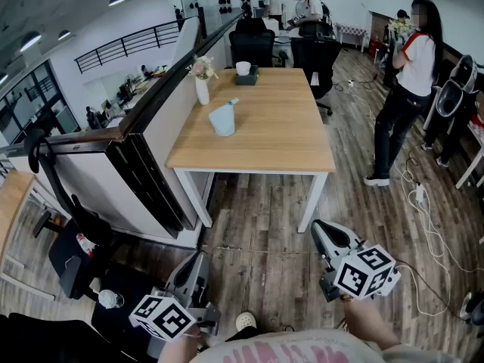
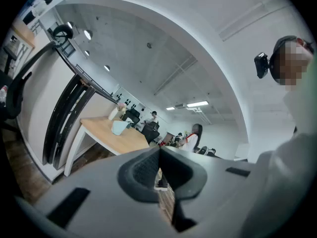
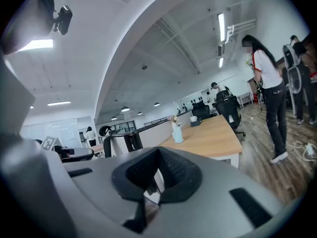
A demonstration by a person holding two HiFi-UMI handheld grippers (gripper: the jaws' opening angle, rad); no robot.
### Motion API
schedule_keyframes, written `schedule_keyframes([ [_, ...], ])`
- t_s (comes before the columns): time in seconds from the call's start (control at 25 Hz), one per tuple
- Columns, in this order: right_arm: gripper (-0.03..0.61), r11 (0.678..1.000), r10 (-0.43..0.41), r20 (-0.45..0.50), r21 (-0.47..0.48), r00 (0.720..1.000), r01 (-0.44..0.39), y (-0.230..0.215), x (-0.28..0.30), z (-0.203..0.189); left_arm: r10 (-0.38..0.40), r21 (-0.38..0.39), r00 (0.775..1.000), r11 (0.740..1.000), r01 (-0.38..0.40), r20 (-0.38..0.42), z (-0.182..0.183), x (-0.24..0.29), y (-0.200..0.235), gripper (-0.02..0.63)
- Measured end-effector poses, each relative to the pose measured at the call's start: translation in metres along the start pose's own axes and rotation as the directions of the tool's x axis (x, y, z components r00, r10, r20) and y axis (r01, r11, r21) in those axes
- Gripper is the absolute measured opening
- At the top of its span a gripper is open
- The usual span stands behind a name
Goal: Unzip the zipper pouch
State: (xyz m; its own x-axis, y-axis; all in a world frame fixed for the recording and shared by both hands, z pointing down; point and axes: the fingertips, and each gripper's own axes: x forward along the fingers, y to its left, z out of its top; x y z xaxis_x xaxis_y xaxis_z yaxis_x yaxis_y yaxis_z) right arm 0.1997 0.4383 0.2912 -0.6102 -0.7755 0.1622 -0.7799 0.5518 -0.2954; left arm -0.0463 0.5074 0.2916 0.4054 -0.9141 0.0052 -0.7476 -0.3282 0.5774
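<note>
Blue pouch (image 1: 222,119) stands on table (image 1: 280,138) beside flower vase (image 1: 202,91).

The right gripper (image 3: 158,155) is being shown as matt grey plastic with rough black pads (image 3: 178,172). Ahead of it, the table (image 3: 208,138) is being seen as pale matt wood on white legs; below it, the floor (image 1: 257,225) as grey-brown wood planks.

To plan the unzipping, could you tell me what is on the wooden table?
A blue pouch, a vase of flowers, and a white cup on a dark tray. The tabletop under them is covered.
</note>
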Motion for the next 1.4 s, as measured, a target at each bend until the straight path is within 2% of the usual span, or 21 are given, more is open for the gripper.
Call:
schedule_keyframes([
  [0.4,-0.005,1.000,-0.013,0.022,0.018,1.000,0.013,0.002,0.083,0.014,-0.014,0.005,1.000,1.000,0.014,0.011,0.048,0.047,0.063,0.002],
  [0.6,-0.005,1.000,-0.029,-0.025,0.005,0.999,0.029,0.003,0.122,-0.001,-0.011,-0.021,1.000,1.000,0.011,0.010,0.054,0.063,0.097,0.002],
  [0.8,-0.003,0.998,-0.017,-0.059,0.060,0.998,0.021,-0.005,0.163,-0.007,0.006,-0.057,1.000,0.998,-0.006,0.008,0.058,0.087,0.128,0.000],
  [1.0,-0.003,0.999,-0.025,-0.090,0.043,0.996,0.029,-0.037,0.219,0.003,0.051,-0.016,0.999,0.999,-0.051,0.008,0.072,0.131,0.159,0.000],
  [1.16,-0.003,0.999,0.004,-0.090,0.054,0.996,0.001,-0.067,0.273,0.023,0.055,-0.049,0.998,0.997,-0.053,0.042,0.091,0.175,0.180,0.002],
  [1.4,-0.003,0.998,0.064,-0.099,0.033,0.993,-0.061,-0.113,0.355,0.064,0.133,-0.047,0.990,0.990,-0.131,0.039,0.113,0.253,0.212,0.002],
])
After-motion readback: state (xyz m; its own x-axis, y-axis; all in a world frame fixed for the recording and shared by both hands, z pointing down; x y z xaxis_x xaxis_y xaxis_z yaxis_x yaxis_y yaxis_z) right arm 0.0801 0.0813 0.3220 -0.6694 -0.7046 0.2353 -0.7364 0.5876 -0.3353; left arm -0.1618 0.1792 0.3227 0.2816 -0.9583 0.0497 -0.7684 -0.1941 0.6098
